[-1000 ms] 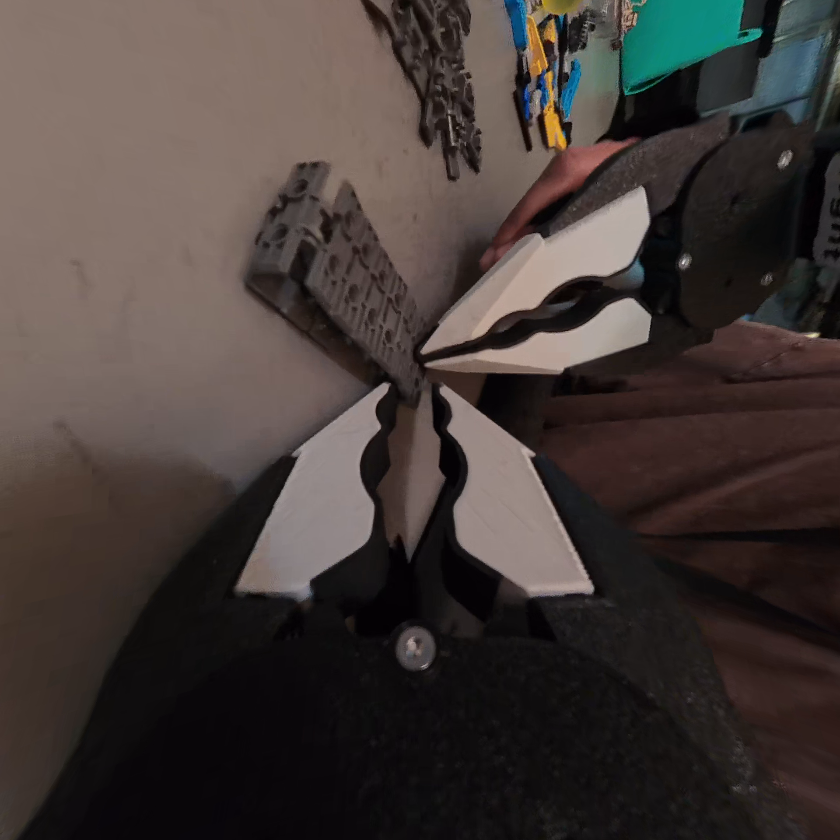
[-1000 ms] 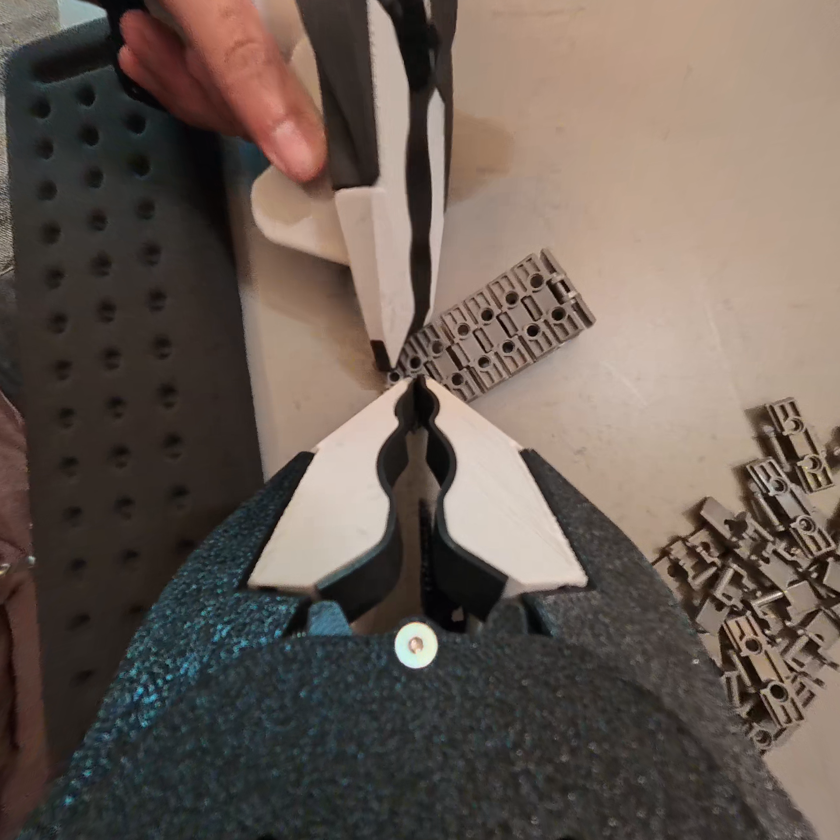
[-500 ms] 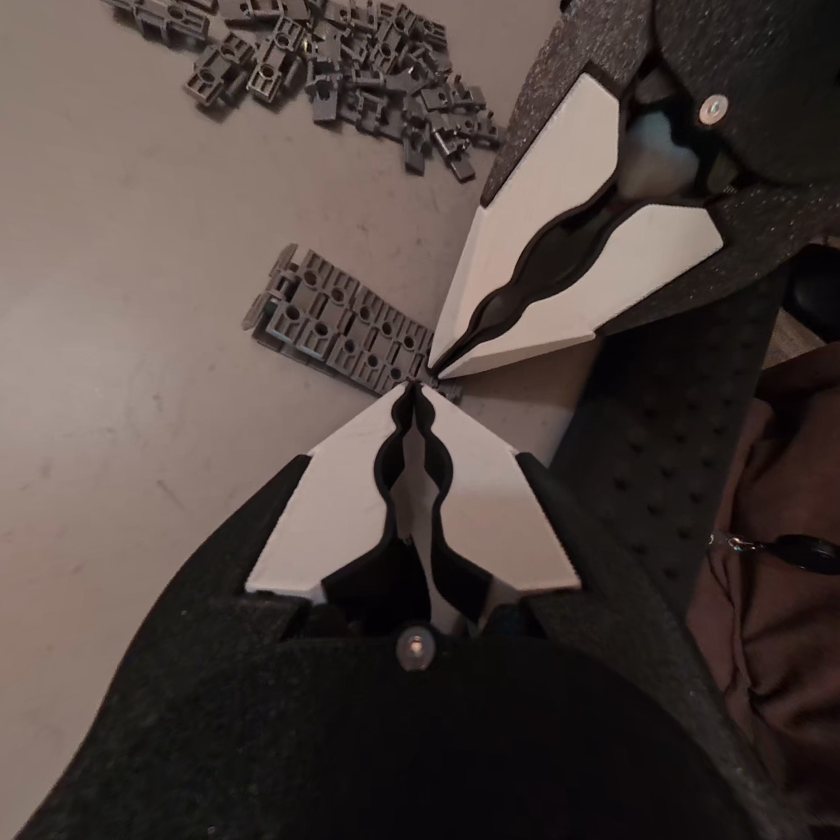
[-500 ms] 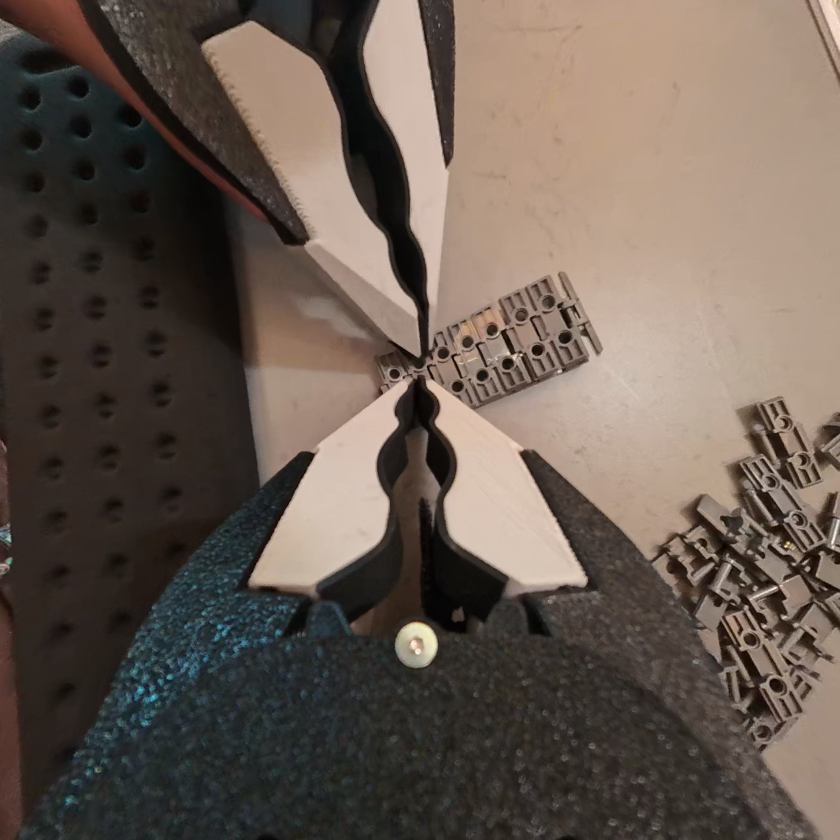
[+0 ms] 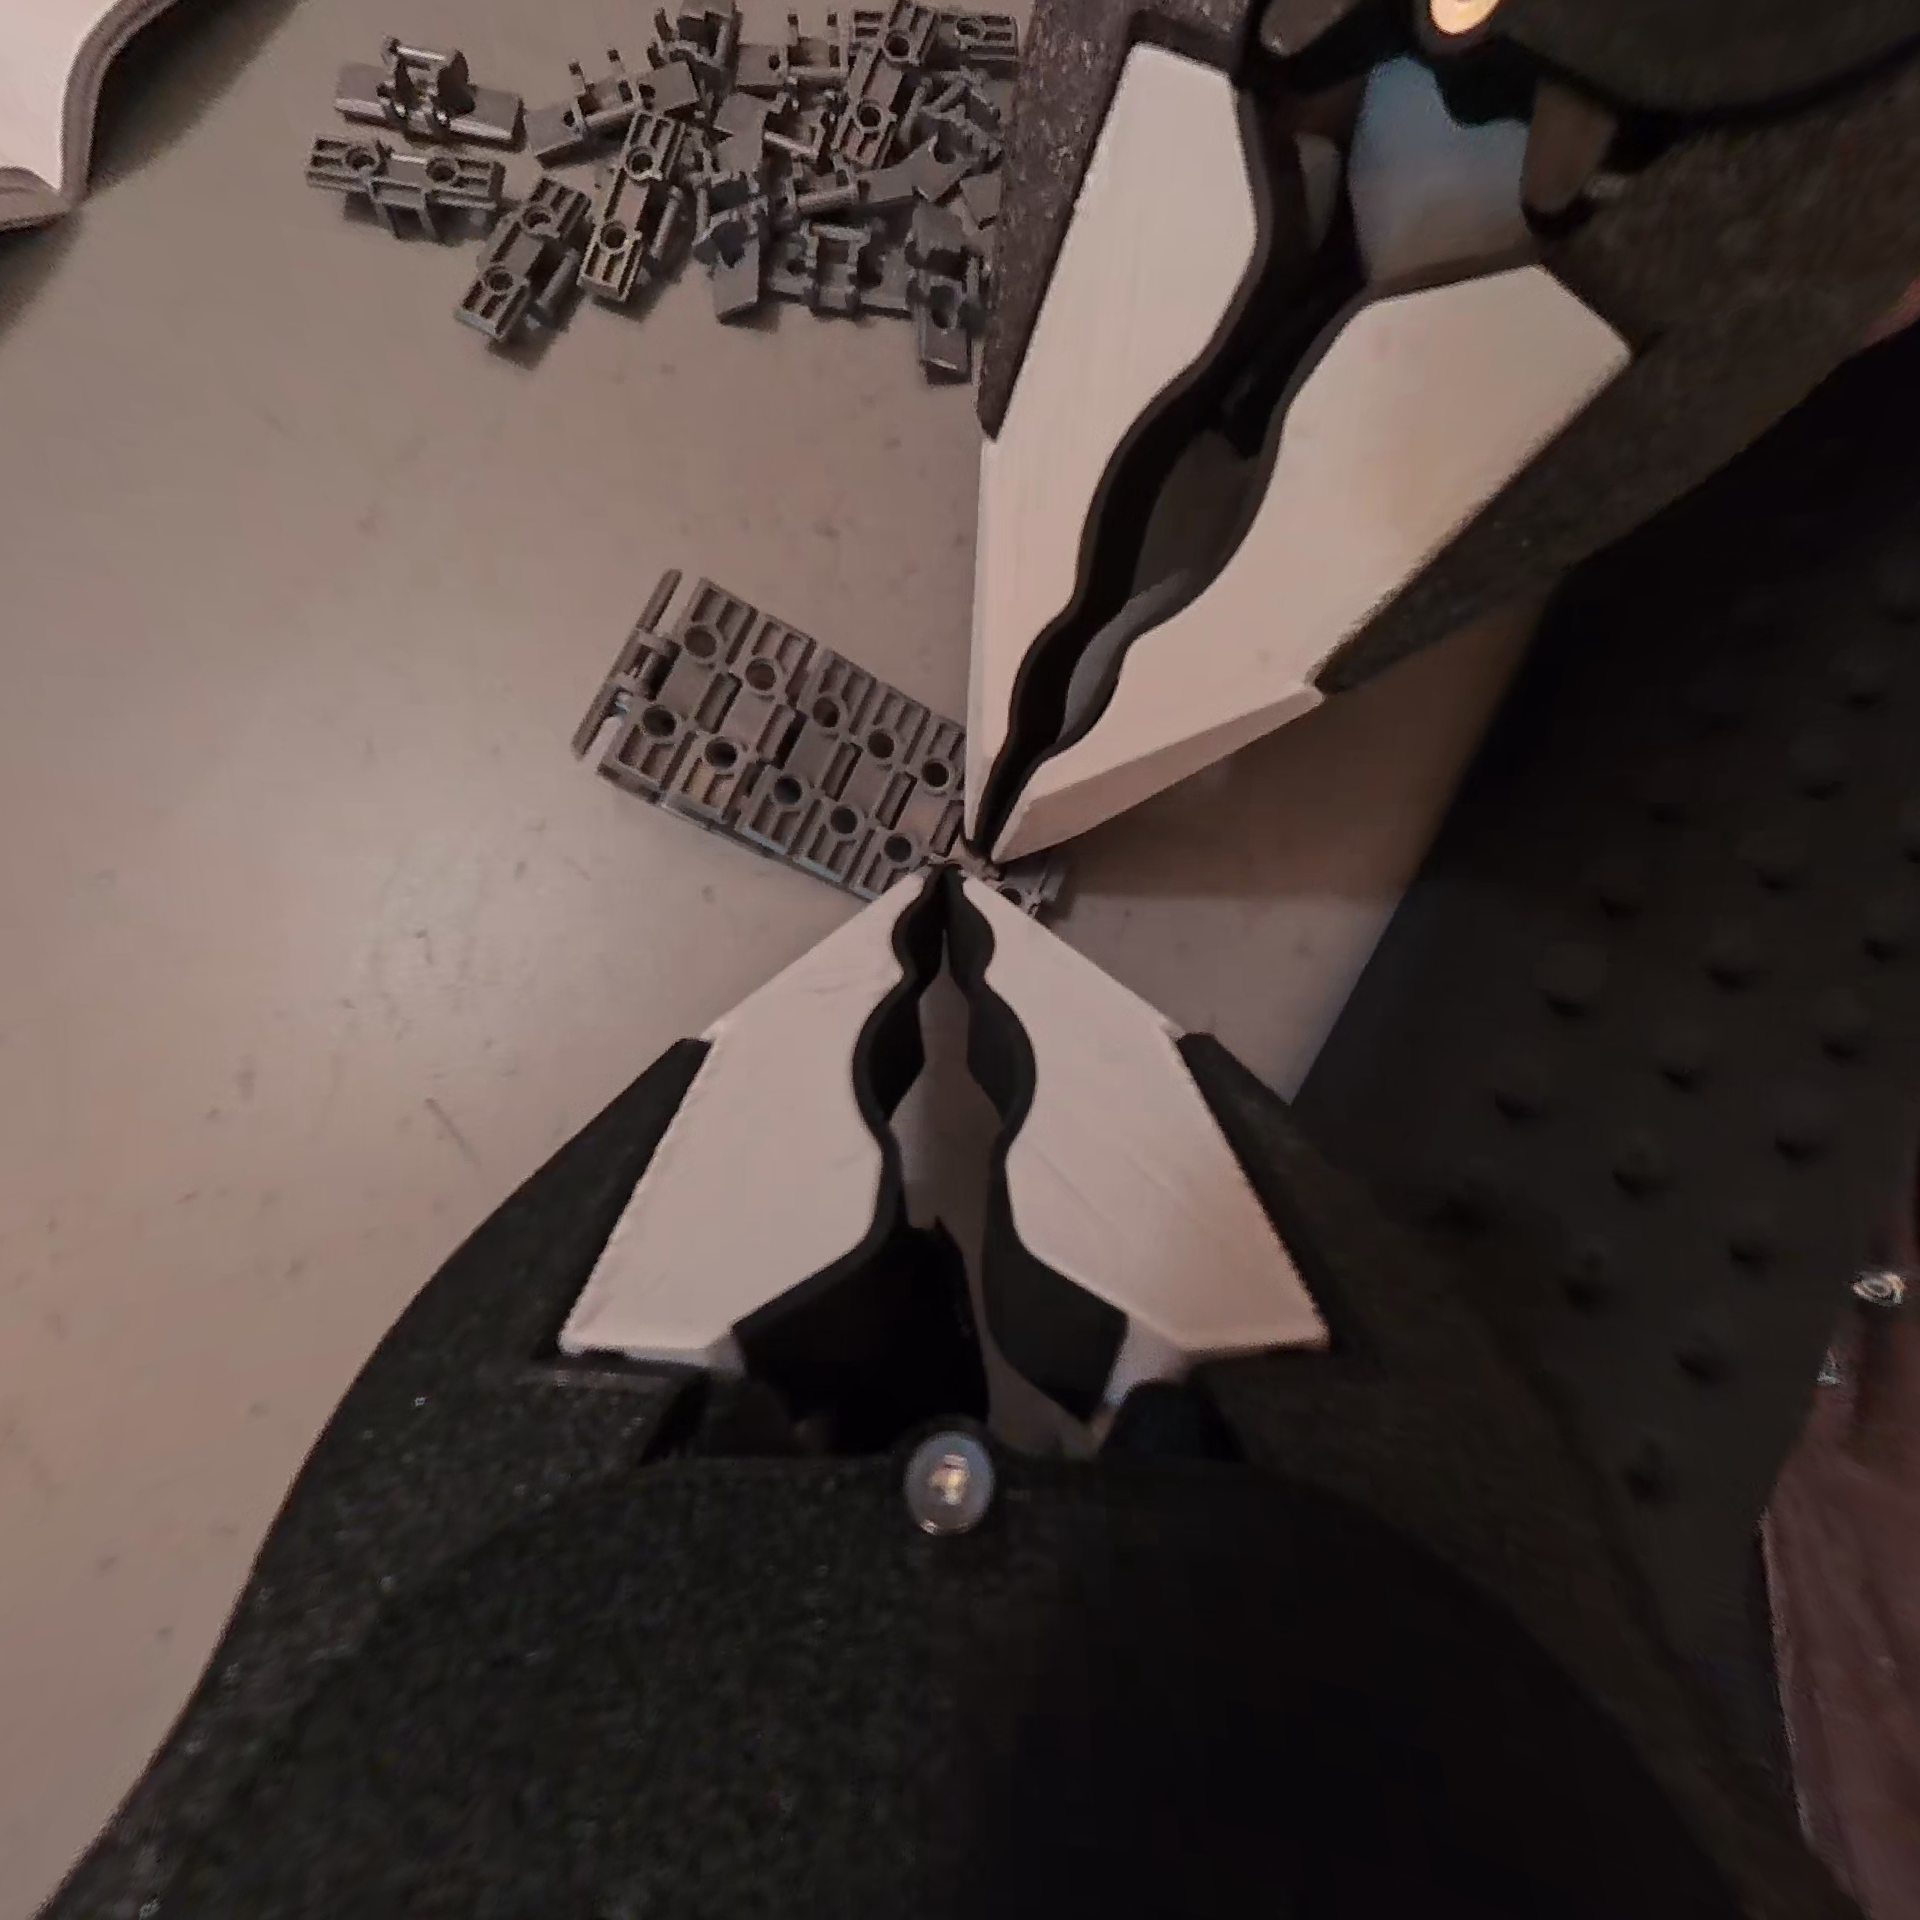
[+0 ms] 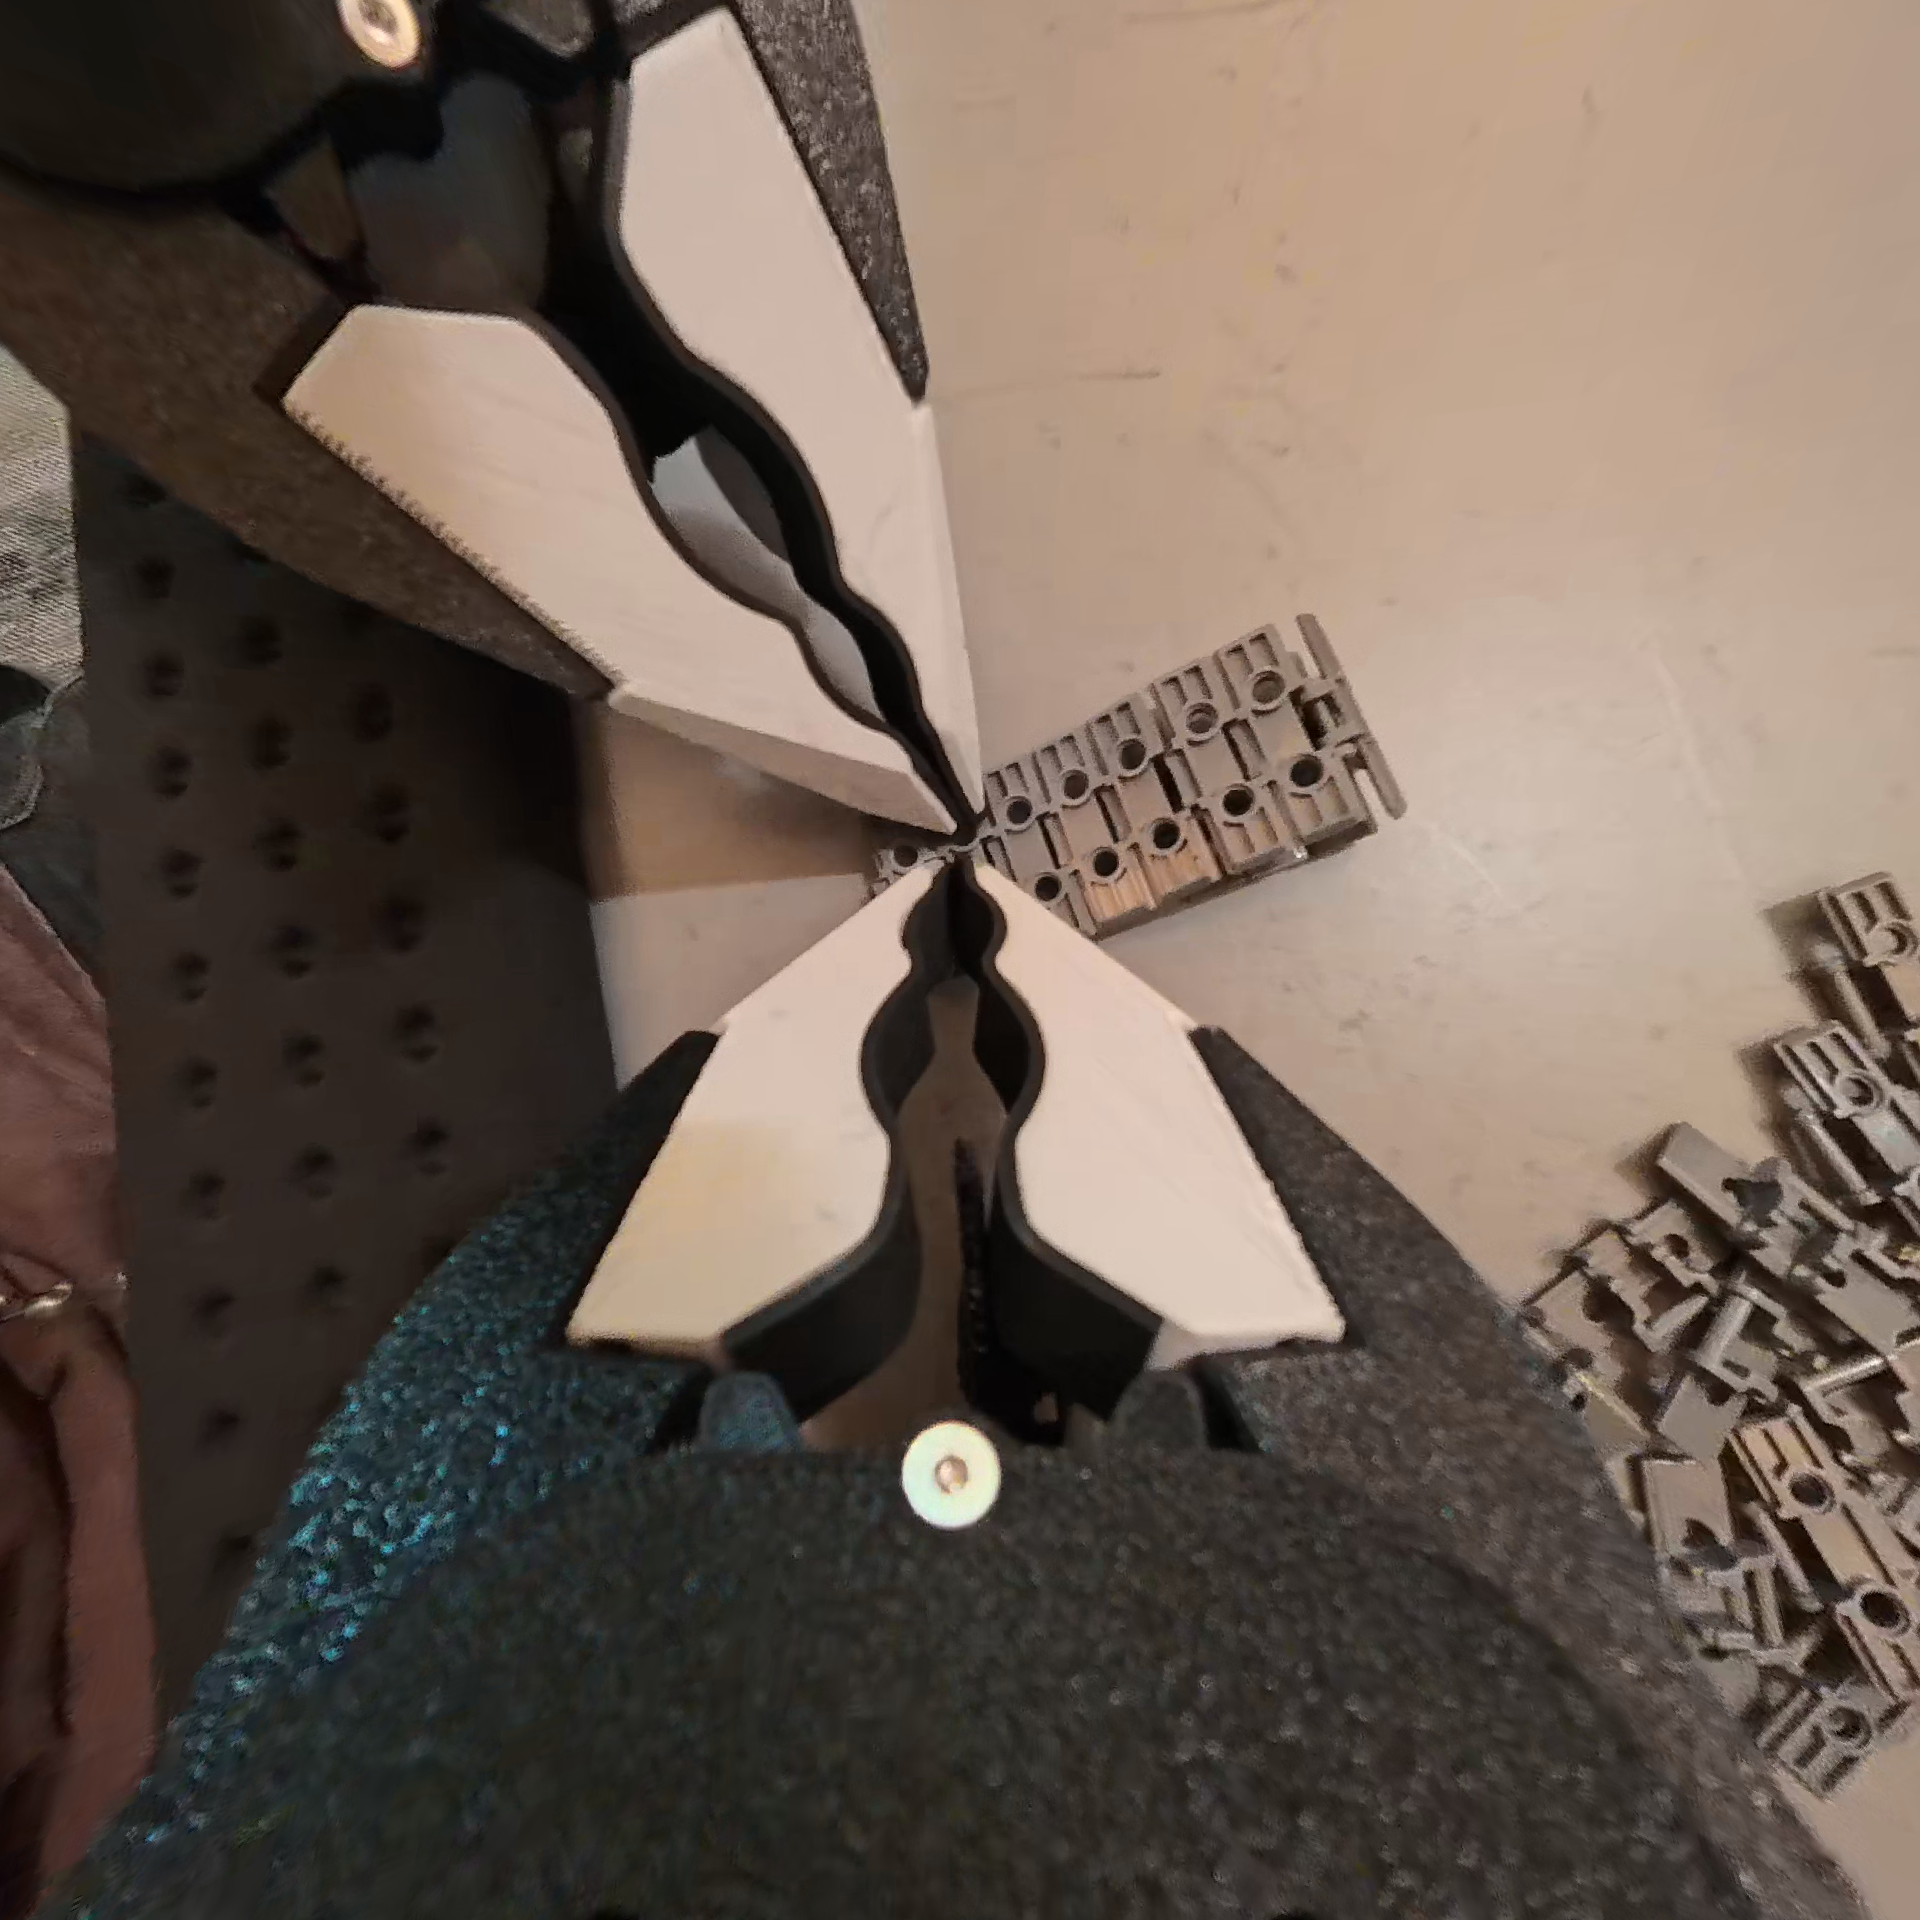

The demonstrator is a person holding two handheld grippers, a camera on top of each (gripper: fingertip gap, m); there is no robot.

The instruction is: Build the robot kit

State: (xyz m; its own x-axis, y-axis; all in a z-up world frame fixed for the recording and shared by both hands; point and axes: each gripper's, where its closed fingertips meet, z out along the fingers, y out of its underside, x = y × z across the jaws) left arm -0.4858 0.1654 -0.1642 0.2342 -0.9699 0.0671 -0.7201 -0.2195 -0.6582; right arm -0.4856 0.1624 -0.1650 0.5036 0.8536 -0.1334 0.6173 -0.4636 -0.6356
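A grey strip of linked plastic pieces (image 5: 790, 738) lies on the beige table, and also shows in the right wrist view (image 6: 1174, 790). My left gripper (image 5: 945, 881) is shut with its tips pinching the strip's near end. My right gripper (image 6: 961, 883) is shut on the same end, and comes in from the upper right in the left wrist view (image 5: 982, 836). The left gripper shows at the upper left of the right wrist view (image 6: 961, 821). The two pairs of tips almost touch. One end link (image 5: 1039, 894) pokes out beside them.
A loose pile of the same grey pieces (image 5: 727, 177) lies beyond the strip, at the right in the right wrist view (image 6: 1818, 1351). A dark perforated foam mat (image 5: 1662, 935) borders the table edge (image 6: 312, 935). A pale tray corner (image 5: 42, 104) is at the far left. Only a small space, under 4 cm, lies between the two pairs of fingers.
The strip, held tilted off the table a second ago, now lies flat. Both grippers have swung round over it and stay shut at its end. The hand has left the views.
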